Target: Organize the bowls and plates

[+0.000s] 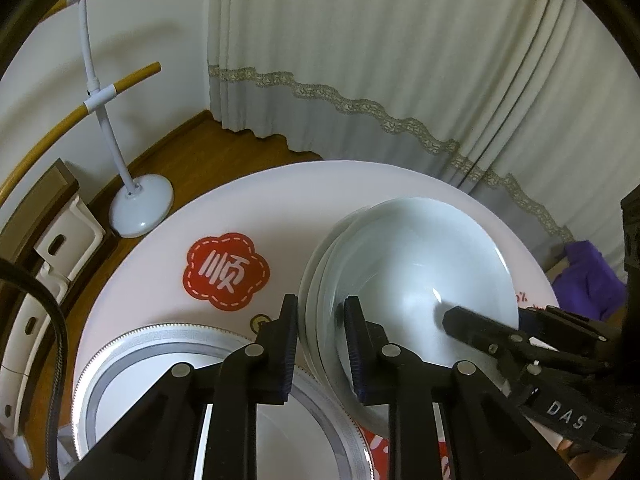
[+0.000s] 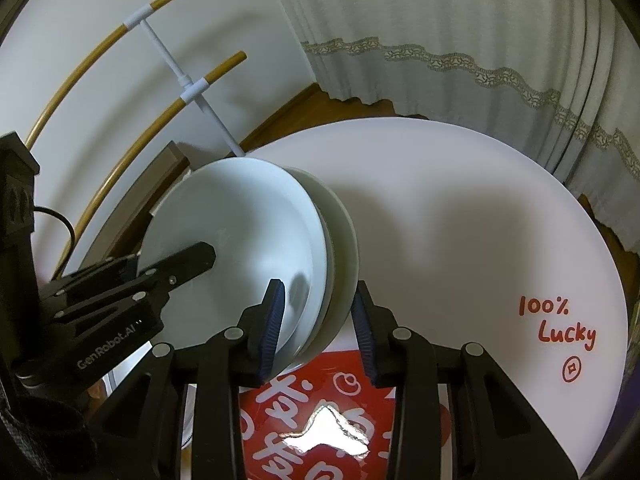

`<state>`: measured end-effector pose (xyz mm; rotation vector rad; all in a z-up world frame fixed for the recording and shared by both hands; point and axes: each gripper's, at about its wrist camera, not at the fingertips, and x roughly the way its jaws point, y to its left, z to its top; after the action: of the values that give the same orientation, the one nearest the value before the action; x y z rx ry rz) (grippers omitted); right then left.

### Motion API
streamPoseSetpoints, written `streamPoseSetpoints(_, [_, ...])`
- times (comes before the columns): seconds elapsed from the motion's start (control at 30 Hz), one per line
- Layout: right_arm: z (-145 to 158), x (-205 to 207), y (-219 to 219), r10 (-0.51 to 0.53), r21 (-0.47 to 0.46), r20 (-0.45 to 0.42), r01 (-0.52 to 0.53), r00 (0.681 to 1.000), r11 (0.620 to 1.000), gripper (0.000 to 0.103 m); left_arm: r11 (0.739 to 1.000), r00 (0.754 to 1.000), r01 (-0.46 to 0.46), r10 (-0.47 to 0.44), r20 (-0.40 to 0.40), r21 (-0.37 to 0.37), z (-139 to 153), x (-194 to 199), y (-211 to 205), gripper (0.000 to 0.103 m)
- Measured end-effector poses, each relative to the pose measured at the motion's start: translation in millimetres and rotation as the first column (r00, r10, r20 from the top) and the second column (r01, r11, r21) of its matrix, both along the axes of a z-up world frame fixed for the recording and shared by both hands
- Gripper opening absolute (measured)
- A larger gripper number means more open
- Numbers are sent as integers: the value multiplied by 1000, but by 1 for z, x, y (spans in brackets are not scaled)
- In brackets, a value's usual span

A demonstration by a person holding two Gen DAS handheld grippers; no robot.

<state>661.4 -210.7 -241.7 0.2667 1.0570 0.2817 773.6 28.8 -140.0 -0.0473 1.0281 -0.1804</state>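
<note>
Here, two tools (image 1: 321, 344) (image 2: 320, 328) clamping three stacked bowls (image 1: 408, 264), one patterned plate (image 1: 132, 364) beside.

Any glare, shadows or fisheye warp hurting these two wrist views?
Left wrist: heavy barrel warp, black vignette at the corners; a small bright glint inside the top bowl; focus sharp. Right wrist: same warp; a broad soft shadow on the white table; a blown-out white reflection on the red sticker between the fingers; dim, even lighting in both.
</note>
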Motion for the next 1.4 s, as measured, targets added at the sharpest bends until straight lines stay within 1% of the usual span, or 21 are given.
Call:
streamPoseSetpoints(0.07, [1,-1,-2,-6,3,3,6,1000,1000,33,1000,1000,6,-6,0,4,-1,-1,-2,18])
streamPoseSetpoints(0.23, [-1,0,-9,-19,12,-11,19,1000,1000,30,1000,1000,6,-6,-1,-17,0,1,-2,17])
streamPoseSetpoints(0.53, [1,-1,-14,-26,24,-10,26,1000,999,29,1000,1000,4,-4,6,-14,0,-2,-4,17])
streamPoseSetpoints(0.83, [8,-6,-16,-33,20,-7,33,999,999,29,1000,1000,16,-15,22,-19,9,-9,-7,17])
streamPoseSetpoints(1.4, [28,-29,-24,-53,23,15,53,998,998,29,999,998,36,-35,57,-16,30,-47,-19,17])
